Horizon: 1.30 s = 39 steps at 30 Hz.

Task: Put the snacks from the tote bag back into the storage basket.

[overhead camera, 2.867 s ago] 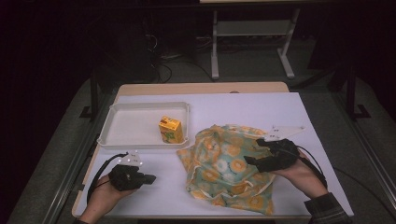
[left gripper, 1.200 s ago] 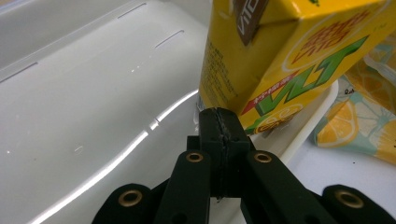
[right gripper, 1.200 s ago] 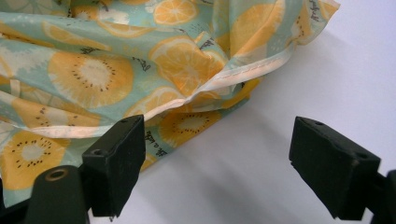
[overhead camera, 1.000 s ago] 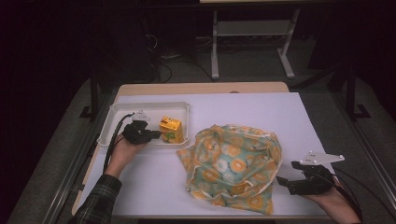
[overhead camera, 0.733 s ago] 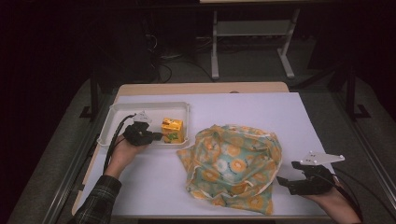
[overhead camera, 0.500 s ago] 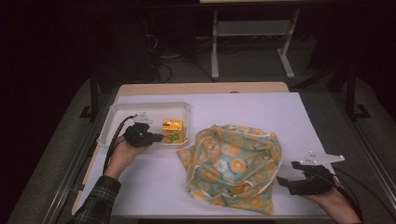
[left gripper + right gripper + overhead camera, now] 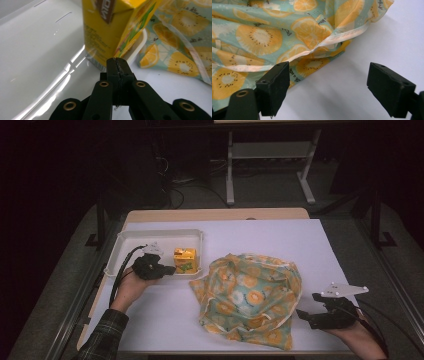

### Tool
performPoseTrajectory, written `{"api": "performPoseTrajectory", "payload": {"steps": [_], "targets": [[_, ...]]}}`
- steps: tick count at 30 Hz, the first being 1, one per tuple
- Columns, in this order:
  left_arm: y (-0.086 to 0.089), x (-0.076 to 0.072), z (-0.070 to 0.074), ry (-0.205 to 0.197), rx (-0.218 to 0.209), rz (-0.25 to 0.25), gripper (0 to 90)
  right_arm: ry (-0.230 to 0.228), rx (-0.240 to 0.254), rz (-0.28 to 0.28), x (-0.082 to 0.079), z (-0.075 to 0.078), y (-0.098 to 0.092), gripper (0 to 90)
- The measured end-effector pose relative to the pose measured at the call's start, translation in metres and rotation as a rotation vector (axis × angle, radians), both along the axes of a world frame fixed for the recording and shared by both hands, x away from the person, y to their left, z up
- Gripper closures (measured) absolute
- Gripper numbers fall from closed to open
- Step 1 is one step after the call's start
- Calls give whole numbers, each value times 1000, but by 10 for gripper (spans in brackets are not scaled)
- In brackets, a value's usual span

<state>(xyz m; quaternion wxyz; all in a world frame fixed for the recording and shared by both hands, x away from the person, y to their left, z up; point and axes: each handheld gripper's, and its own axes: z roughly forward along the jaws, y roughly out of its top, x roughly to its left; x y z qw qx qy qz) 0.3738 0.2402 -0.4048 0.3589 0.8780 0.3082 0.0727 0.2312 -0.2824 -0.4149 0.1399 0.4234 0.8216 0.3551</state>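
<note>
Now the left tongs (image 7: 169,269) sit clenched flat together with nothing between them, tips just short of the yellow juice carton (image 7: 185,260) standing at the right end of the white tray (image 7: 131,237) near the surface's far-left corner; over the last second they've crept up to it from the left. Right tongs (image 7: 306,316) haven't moved, parked spread wide and empty at the surface's near-right edge beside the fruit-print fabric bag (image 7: 250,296). Looks like a carton pickup, but they'd have to spread first.
</note>
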Motion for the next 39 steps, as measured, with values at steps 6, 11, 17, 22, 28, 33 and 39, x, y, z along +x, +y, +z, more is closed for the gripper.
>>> {"api": "performPoseTrajectory", "payload": {"steps": [6,11,17,22,28,33,39], "targets": [[7,0,2,3,18,25,889,-5,2,-2,0,0,-1,184],[14,-7,7,-5,12,34,824,-3,1,-5,0,0,-2,180],[20,-24,10,0,-3,45,652,-4,-2,-11,0,-1,-3,172],[22,-42,11,12,-6,41,509,-12,-11,-19,2,-3,-3,158],[23,-66,9,21,12,35,403,-23,-18,-29,2,-5,-4,149],[27,-83,6,5,37,21,335,-31,-22,-39,2,-6,-5,144],[32,-101,0,-16,45,20,263,-41,-36,-51,4,-10,-6,141]]}}
